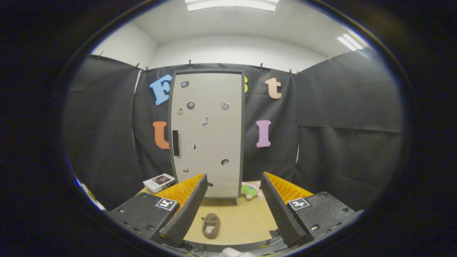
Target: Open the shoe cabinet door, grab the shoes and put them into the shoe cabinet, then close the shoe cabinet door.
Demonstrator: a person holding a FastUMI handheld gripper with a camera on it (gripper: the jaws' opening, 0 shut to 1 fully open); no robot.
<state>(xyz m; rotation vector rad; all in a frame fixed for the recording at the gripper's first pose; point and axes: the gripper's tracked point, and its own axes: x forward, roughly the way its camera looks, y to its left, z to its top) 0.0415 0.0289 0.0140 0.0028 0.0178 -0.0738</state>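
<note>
One shoe [211, 225] lies lengthwise between the spread hand-held gripper [234, 208] fingers, pointing toward the closed cabinet door [207, 134].

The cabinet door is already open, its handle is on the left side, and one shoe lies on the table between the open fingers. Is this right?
Not quite. In the gripper view the shoe cabinet door is shut, not open. The rest holds: handle on its left, shoe on the table between the open gripper fingers.

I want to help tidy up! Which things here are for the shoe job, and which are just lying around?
For the job:
- shoe cabinet door, shut, with its handle
- shoe on the table, between the open gripper fingers

Just lying around:
- box left of the cabinet
- plush toy right of it
</note>
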